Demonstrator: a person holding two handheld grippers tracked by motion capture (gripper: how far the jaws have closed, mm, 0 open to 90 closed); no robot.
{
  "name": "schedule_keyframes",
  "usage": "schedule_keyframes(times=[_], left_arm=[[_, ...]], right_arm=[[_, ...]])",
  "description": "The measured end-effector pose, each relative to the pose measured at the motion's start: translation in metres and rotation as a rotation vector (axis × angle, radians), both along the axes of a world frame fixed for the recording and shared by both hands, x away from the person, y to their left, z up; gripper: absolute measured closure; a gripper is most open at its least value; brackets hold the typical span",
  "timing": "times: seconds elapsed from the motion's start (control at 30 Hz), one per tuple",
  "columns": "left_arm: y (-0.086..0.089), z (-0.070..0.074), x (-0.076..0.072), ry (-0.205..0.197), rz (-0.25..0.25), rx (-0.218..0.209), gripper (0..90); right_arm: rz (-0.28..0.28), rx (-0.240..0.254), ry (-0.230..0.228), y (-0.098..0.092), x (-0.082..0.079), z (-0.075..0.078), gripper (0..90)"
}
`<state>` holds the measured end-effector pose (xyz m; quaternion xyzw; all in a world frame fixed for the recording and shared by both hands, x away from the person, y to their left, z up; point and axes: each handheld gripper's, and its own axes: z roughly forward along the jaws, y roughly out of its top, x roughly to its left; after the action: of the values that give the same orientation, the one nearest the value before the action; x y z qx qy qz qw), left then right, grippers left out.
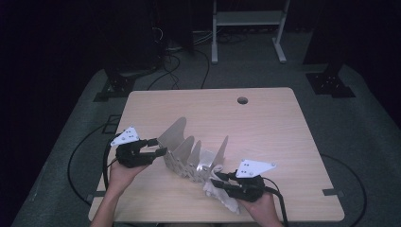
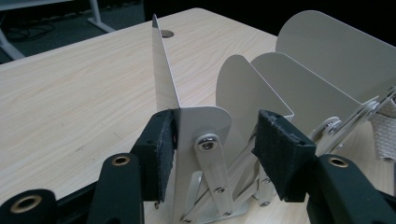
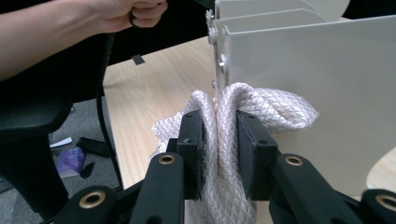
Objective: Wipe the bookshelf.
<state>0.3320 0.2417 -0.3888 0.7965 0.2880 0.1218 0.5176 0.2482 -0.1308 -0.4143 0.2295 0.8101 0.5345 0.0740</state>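
Observation:
A pale metal rack point(image 1: 191, 153) with several upright divider plates stands at the middle of the wooden table point(image 1: 265, 127). My left gripper point(image 1: 158, 147) is at the rack's left end. In the left gripper view its jaws point(image 2: 217, 140) straddle the rack's end plate point(image 2: 205, 121): the left pad point(image 2: 163, 140) lies against it, the right pad point(image 2: 280, 149) stands apart. My right gripper point(image 1: 218, 179) sits at the rack's near right end, shut on a white quilted cloth point(image 1: 222, 197). In the right gripper view both pads point(image 3: 219, 140) pinch a fold of the cloth point(image 3: 271, 105) against a rack plate point(image 3: 317, 70).
A round cable hole point(image 1: 242, 100) lies near the table's far edge. Behind the table stand a white frame point(image 1: 248, 19) and black stands, with cables on the grey floor. The person's other hand point(image 3: 126, 11) appears far off in the right gripper view.

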Motion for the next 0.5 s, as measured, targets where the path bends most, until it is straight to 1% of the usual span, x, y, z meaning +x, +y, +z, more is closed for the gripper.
schedule_keyframes(times=[0.1,0.23,0.3,0.33,0.4,0.5], left_arm=[[0.0008,-0.0014,-0.0001,-0.002,-0.008,-0.002,46.0],[0.0003,-0.0012,0.0004,0.001,-0.008,-0.004,46.0],[0.0001,-0.0011,0.0001,0.002,-0.008,0.0,46.0],[-0.0001,-0.0011,-0.0002,0.0,-0.009,0.0,46.0],[-0.0012,-0.0011,-0.0007,0.002,-0.01,-0.001,45.9],[-0.0045,-0.0009,-0.0018,-0.001,-0.007,0.009,44.6]], right_arm=[[0.003,0.002,-0.002,0.0012,-0.0026,0.0007,72.1],[-0.011,-0.006,0.005,0.0032,-0.0004,-0.0007,72.2],[-0.017,-0.007,-0.001,0.0036,0.0003,-0.0007,72.3],[-0.028,-0.012,-0.012,0.0032,0.0003,-0.0009,72.3],[-0.032,-0.011,-0.011,0.0025,0.0006,-0.0009,72.3],[-0.046,-0.009,-0.013,0.0008,0.0019,-0.0011,72.4]])
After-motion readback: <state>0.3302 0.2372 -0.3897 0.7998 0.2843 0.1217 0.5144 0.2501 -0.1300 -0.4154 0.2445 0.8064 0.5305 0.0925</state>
